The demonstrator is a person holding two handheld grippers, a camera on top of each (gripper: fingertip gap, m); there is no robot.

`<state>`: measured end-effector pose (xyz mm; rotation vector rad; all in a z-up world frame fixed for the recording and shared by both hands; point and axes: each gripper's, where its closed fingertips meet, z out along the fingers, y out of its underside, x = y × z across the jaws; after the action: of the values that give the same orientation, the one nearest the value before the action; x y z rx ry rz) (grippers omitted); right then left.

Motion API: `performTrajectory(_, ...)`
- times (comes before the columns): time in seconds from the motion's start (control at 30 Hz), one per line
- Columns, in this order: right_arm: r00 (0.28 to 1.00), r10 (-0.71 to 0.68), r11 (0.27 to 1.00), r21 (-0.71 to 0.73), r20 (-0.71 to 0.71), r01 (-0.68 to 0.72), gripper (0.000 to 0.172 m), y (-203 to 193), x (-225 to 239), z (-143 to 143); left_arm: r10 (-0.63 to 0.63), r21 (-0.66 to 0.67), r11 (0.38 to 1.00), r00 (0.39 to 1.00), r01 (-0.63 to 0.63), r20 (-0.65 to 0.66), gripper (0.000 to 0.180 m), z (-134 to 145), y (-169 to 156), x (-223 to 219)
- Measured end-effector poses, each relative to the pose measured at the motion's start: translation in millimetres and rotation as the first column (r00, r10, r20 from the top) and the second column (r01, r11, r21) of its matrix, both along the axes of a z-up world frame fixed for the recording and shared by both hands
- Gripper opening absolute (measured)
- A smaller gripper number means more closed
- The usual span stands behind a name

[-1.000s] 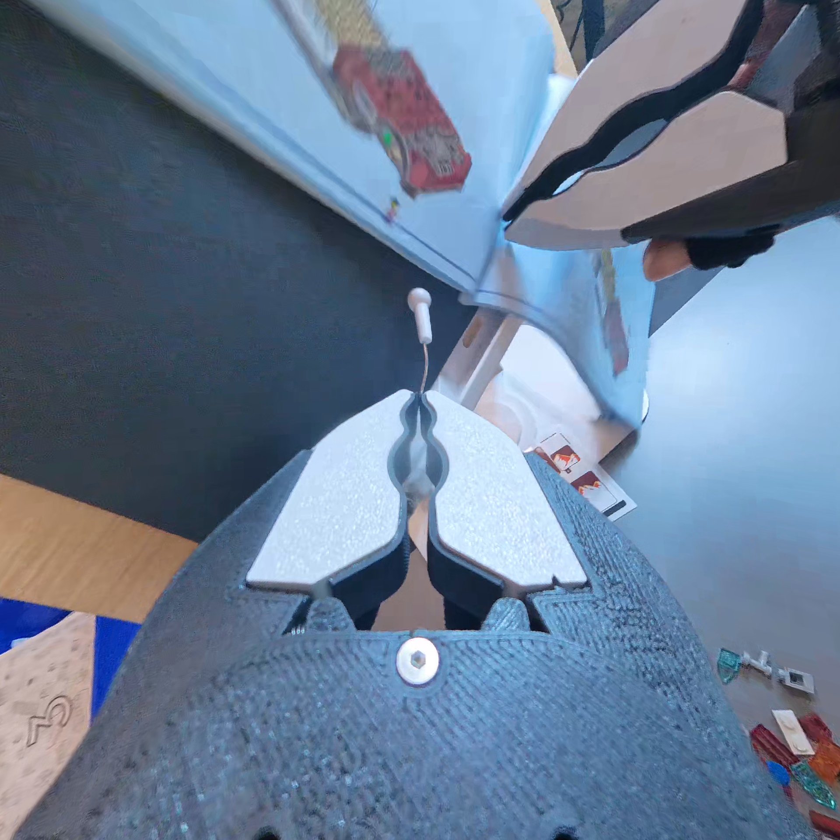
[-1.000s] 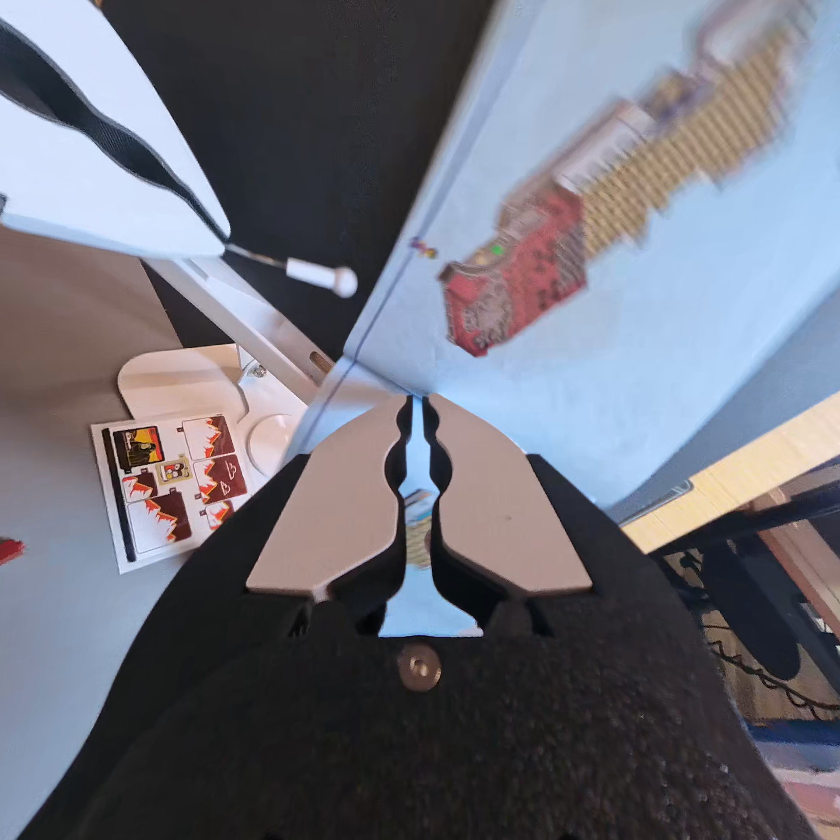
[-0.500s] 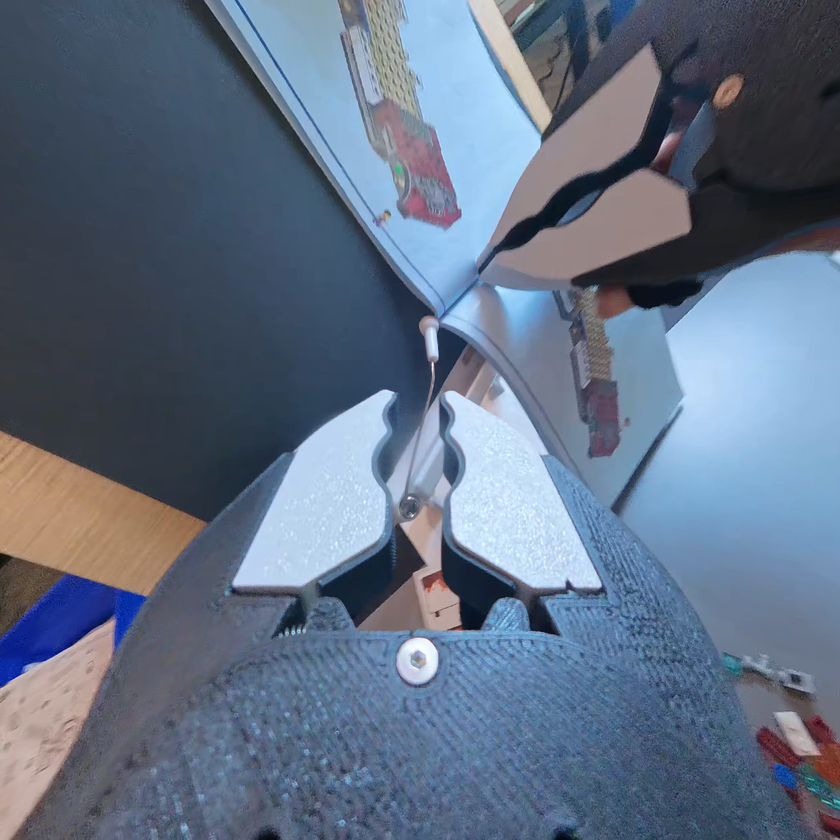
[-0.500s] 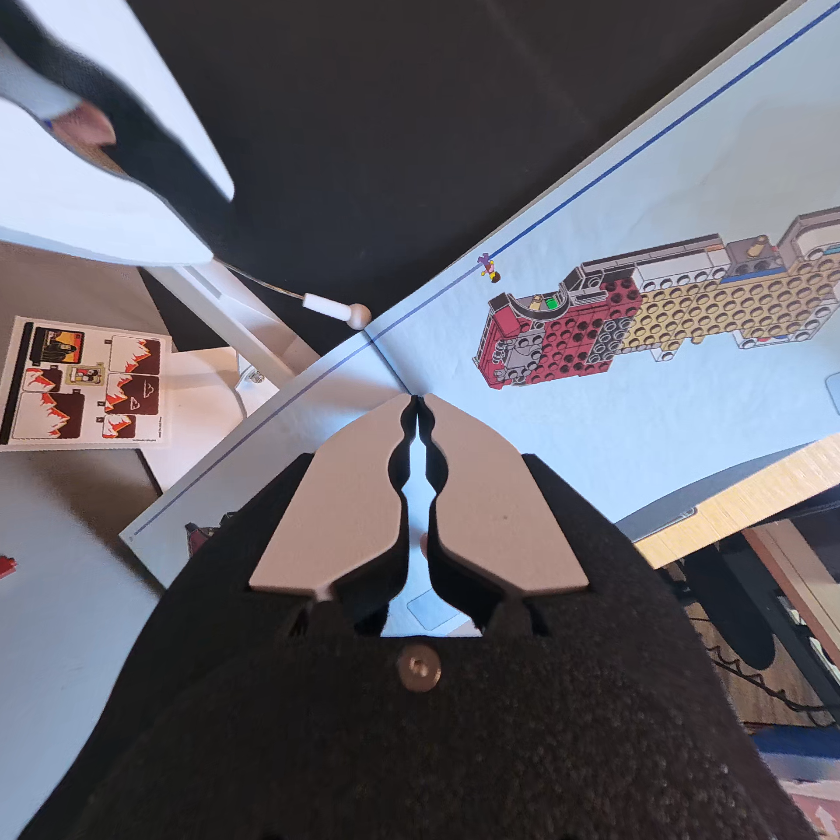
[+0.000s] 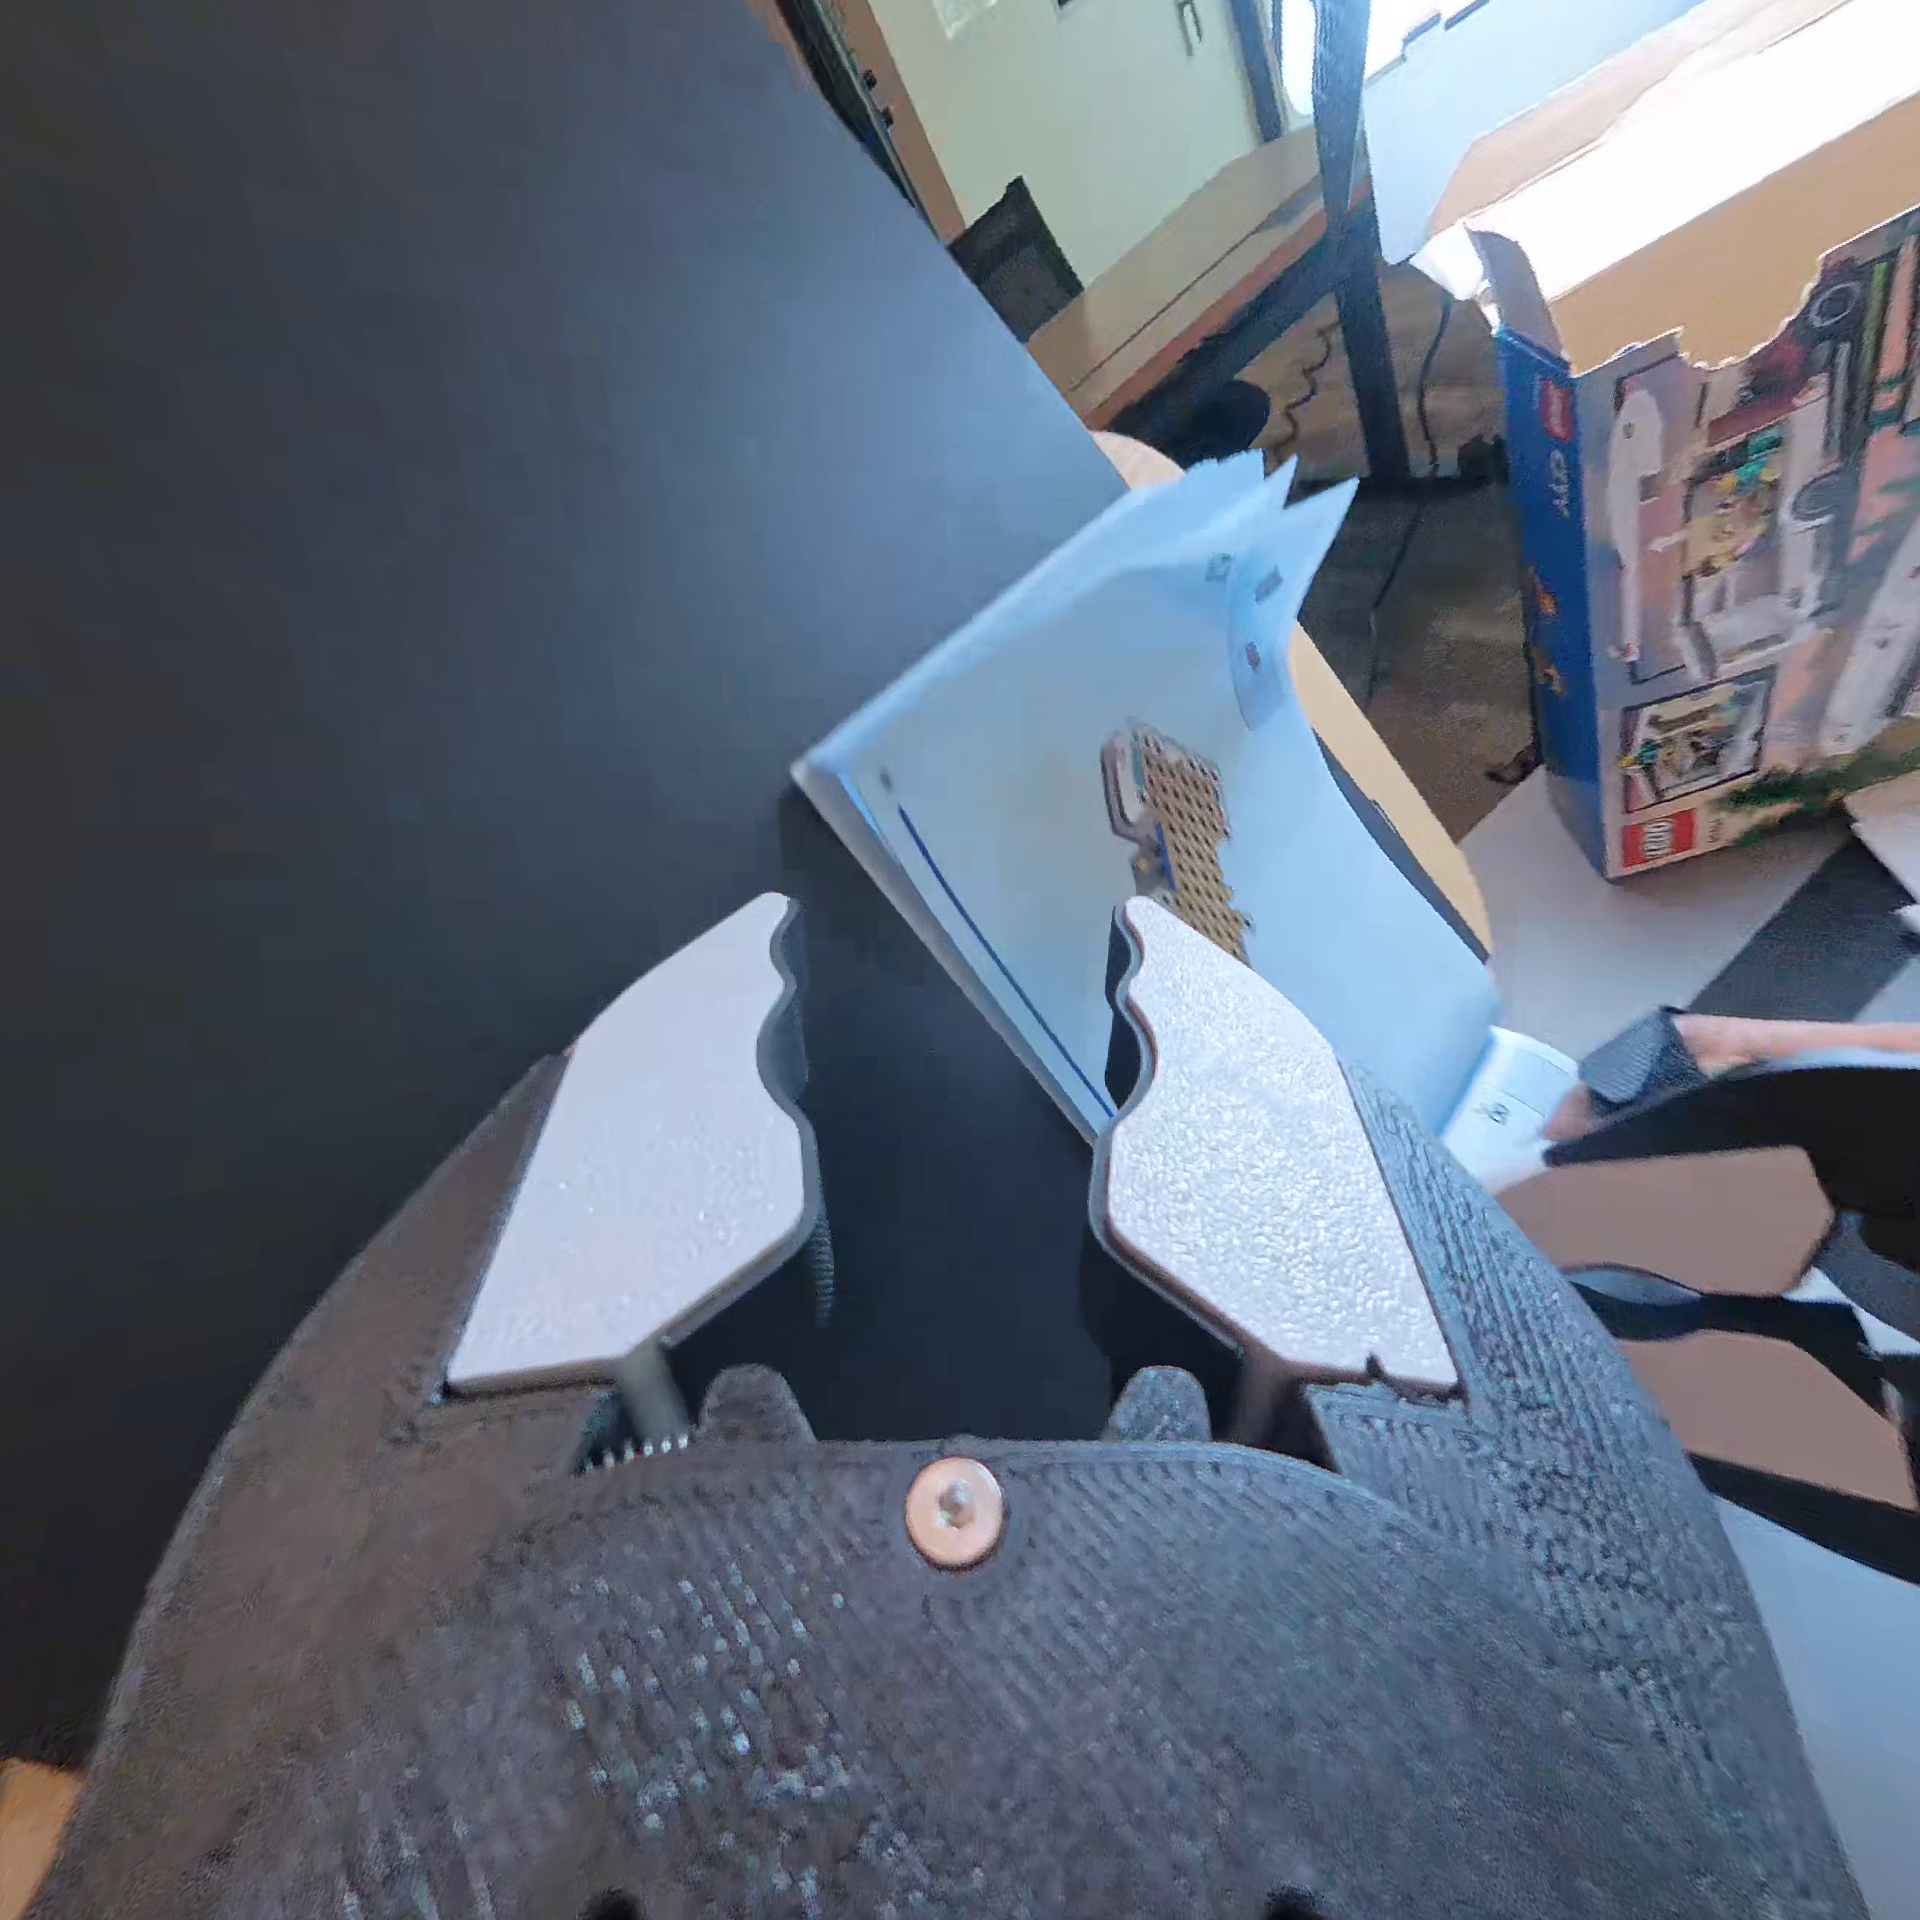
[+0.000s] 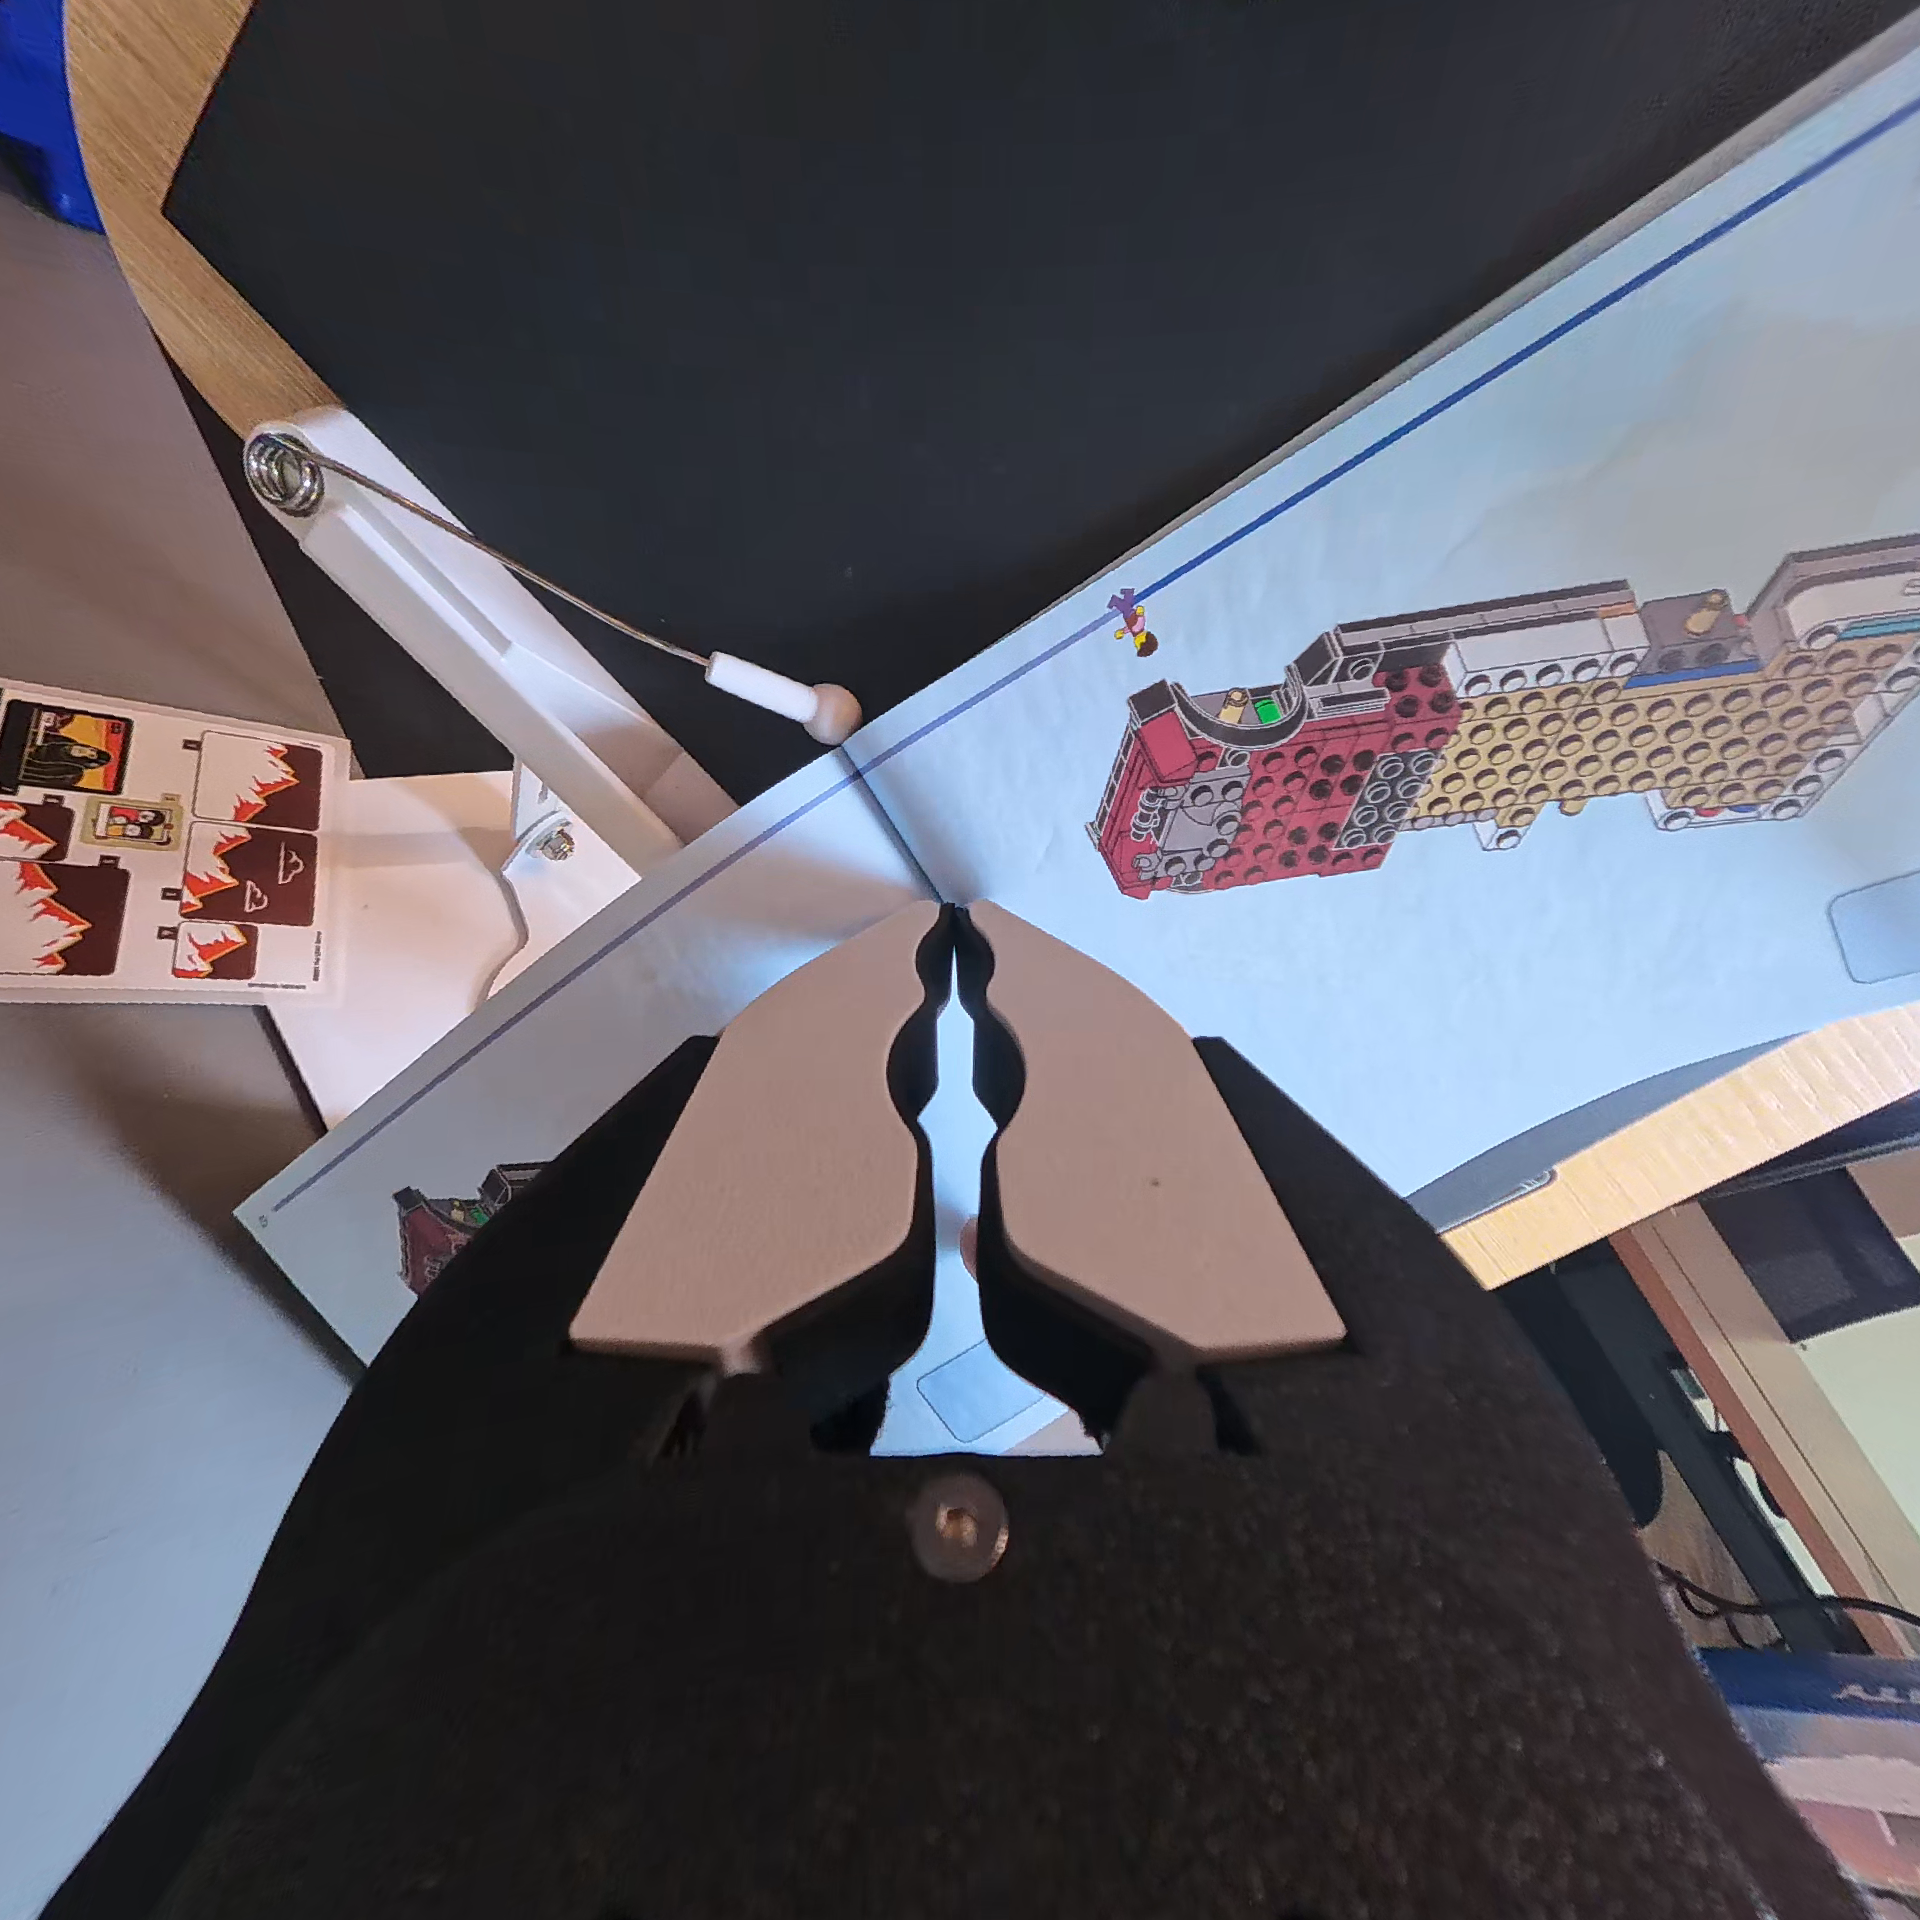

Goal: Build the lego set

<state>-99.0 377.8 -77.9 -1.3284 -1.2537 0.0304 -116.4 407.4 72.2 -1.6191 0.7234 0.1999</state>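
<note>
Pale-blue booklet (image 6: 1403, 935) lies open showing a brick model; right gripper (image 6: 954, 914) pinches its page, left gripper (image 5: 951, 914) gapes bare; black mat (image 6: 831, 260) covers the surface

Sunlit wooden desks (image 5: 1174, 301), black panel (image 5: 416, 520)

Pale blue booklet (image 6: 1455, 935) pages carry a thin dark blue line and a printed brick model in dark red, tan and grey; behind them a black mat (image 6: 831, 312) lies on the light wood surface (image 6: 187, 312). The white sticker sheet (image 6: 156, 842) shows brown panels edged in orange-and-white flames, and the box (image 5: 1704, 582) has blue sides
</note>
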Motion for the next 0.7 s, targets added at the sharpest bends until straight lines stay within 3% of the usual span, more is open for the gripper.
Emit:
performTrajectory(0.1, 1.000, 0.005, 1.000, 0.006, -0.001, -0.005, 0.000, -0.2, -0.1, -0.5, 0.025, -0.023, 0.999, 0.975, -0.031, -0.219, 0.064, 9.4, 20.4, 5.5)
performTrajectory(0.23, 1.000, 0.006, 1.000, 0.018, 0.002, -0.006, 0.000, 0.4, -0.4, -0.5, 0.035, -0.037, 0.997, 0.860, -0.062, -0.510, 0.059, 8.3, 34.2, 7.4)
performTrajectory(0.3, 1.000, 0.011, 1.000, 0.027, 0.003, -0.011, 0.000, 0.6, -0.8, -0.5, 0.015, -0.070, 0.995, 0.804, -0.070, -0.594, 0.059, 3.4, 34.0, 6.7)
performTrajectory(0.43, 1.000, 0.020, 0.999, 0.030, -0.006, -0.020, 0.000, -0.2, -0.7, -1.2, -0.001, -0.097, 0.991, 0.731, -0.089, -0.682, 0.053, -3.7, 31.4, 5.8)
performTrajectory(0.5, 1.000, 0.021, 0.999, 0.034, 0.002, -0.021, 0.000, -1.5, -0.5, -2.3, 0.036, -0.056, 0.992, 0.685, -0.112, -0.728, 0.034, 2.9, 32.3, 2.5)
performTrajectory(0.7, 0.999, 0.012, 0.999, 0.048, 0.035, -0.013, 0.000, -5.0, 0.8, -9.3, 0.015, -0.136, 0.975, 0.664, -0.174, -0.748, 0.003, 6.2, 26.1, -7.5)
